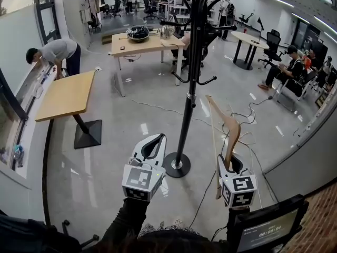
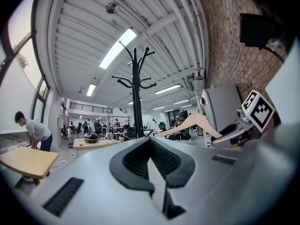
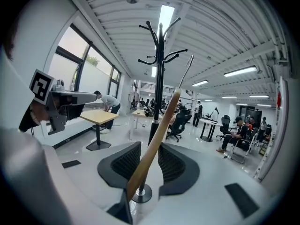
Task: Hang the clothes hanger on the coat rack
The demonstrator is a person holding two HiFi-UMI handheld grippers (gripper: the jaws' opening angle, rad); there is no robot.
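The black coat rack [image 1: 190, 62] stands on a round base in the middle of the floor, with curved hooks up its pole. A wooden clothes hanger [image 1: 225, 124] stands upright to the right of the pole, and my right gripper [image 1: 230, 161] is shut on its lower end. In the right gripper view the hanger [image 3: 157, 139] runs up between the jaws of the right gripper [image 3: 149, 153], its metal hook [image 3: 186, 71] close to the coat rack [image 3: 158, 78]. My left gripper [image 1: 159, 136] is shut on nothing, left of the pole. In the left gripper view, this left gripper [image 2: 150, 142] points at the coat rack [image 2: 137, 93].
A wooden table [image 1: 66, 95] stands at the left, where a person [image 1: 55, 51] bends by the window. Another table [image 1: 142, 44] is behind the rack. Cables [image 1: 247, 141] trail over the floor at the right. People sit on chairs [image 1: 287, 67] far right. A monitor [image 1: 266, 228] is bottom right.
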